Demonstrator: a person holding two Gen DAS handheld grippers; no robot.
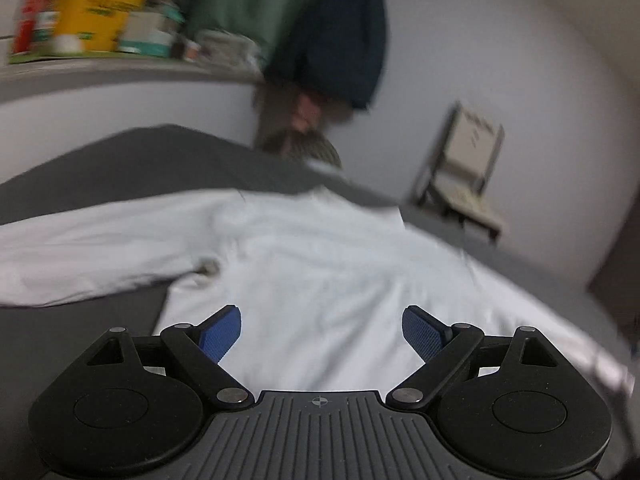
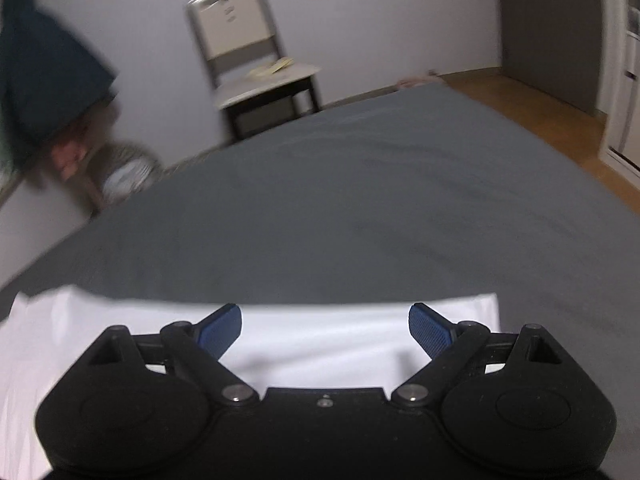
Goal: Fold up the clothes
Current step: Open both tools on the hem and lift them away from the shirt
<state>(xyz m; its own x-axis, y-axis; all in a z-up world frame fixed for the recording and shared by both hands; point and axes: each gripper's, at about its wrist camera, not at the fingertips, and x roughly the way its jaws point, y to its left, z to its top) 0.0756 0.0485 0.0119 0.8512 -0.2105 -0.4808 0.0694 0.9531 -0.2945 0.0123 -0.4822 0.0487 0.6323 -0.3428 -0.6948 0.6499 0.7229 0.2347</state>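
Observation:
A white long-sleeved shirt (image 1: 312,264) lies spread flat on a grey bed (image 1: 120,160), one sleeve stretching off to the left. My left gripper (image 1: 321,332) hovers open over the shirt's body, blue pads wide apart, nothing between them. In the right wrist view the shirt's white edge (image 2: 320,336) lies straight across the grey bed (image 2: 360,208). My right gripper (image 2: 325,330) is open above that edge, holding nothing.
A shelf (image 1: 120,66) at the back left carries bottles and a yellow box (image 1: 96,16). Dark and green clothes (image 1: 332,40) hang over it. A chair (image 2: 256,64) stands by the wall beyond the bed. Wooden floor (image 2: 540,108) runs along the right.

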